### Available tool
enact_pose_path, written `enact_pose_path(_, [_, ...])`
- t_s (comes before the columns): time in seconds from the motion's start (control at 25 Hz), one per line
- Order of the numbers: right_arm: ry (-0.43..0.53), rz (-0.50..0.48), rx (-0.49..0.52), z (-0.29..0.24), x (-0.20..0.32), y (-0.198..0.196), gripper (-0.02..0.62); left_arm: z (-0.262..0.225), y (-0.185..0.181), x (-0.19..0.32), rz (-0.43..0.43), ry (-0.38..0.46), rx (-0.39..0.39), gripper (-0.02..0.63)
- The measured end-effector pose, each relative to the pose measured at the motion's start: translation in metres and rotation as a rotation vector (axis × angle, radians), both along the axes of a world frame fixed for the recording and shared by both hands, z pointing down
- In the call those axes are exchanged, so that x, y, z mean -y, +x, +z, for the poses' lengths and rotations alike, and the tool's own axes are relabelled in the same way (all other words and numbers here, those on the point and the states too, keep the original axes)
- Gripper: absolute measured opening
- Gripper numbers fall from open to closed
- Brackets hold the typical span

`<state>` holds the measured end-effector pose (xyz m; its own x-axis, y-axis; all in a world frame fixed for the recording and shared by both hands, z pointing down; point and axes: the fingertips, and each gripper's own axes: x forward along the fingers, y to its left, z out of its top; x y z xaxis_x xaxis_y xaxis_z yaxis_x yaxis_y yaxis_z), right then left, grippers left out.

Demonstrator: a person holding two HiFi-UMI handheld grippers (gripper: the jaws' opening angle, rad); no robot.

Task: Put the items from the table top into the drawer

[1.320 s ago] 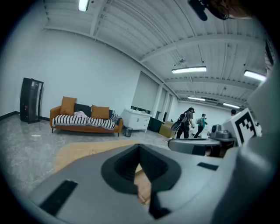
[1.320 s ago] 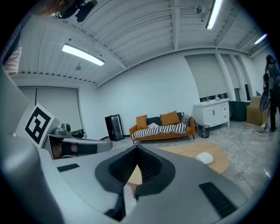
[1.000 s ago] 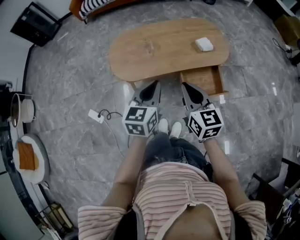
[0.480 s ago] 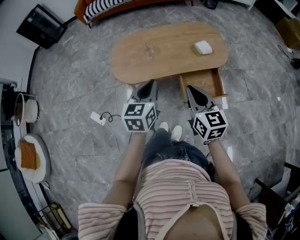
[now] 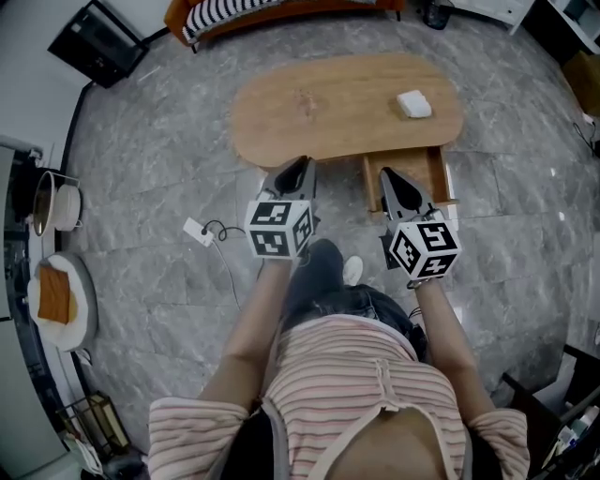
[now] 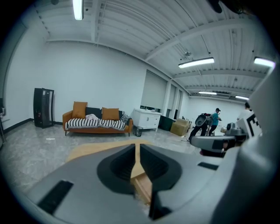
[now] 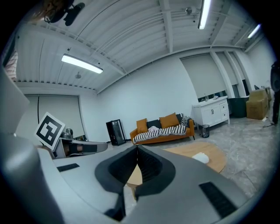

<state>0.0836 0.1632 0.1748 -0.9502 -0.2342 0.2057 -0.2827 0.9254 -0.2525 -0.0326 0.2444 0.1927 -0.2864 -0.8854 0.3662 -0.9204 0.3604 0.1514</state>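
An oval wooden table (image 5: 328,108) carries a small white item (image 5: 413,104) near its right end. Under that end a wooden drawer (image 5: 409,174) stands pulled out. My left gripper (image 5: 298,167) hovers at the table's near edge, left of the drawer, shut and empty. My right gripper (image 5: 386,176) hangs over the drawer's left front corner, its jaws also touching with nothing between them. In the left gripper view the left gripper (image 6: 137,144) points at the table (image 6: 87,151) and drawer (image 6: 142,183). The right gripper (image 7: 137,147) faces the white item (image 7: 200,158).
A white power strip with a black cable (image 5: 197,232) lies on the grey floor to the left. An orange sofa (image 5: 281,9) stands beyond the table, with a black appliance (image 5: 94,42) at the far left. Shelving with a pot (image 5: 52,202) lines the left edge. People (image 6: 214,122) stand far off.
The person has stepped toward the table, one leg now swung forward. Both grippers have come closer to the table edge and drawer, the right one more. Both pairs of jaws stay shut.
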Motion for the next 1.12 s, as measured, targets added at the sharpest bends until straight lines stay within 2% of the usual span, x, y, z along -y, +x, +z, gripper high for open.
enact_pose_path(0.4, [-0.020, -0.020, -0.001, 0.002, 0.013, -0.023, 0.009, 0.006, -0.034, 0.004, -0.059, -0.025, -0.011, 0.015])
enact_pose_path(0.64, [-0.027, -0.022, -0.017, 0.009, 0.029, -0.049, 0.009, 0.022, -0.062, 0.018, -0.081, -0.035, -0.045, 0.015])
enact_pose_path(1.12, [-0.060, -0.007, -0.079, 0.030, 0.091, -0.136, 0.009, 0.076, -0.159, 0.075, -0.081, -0.131, -0.115, 0.034])
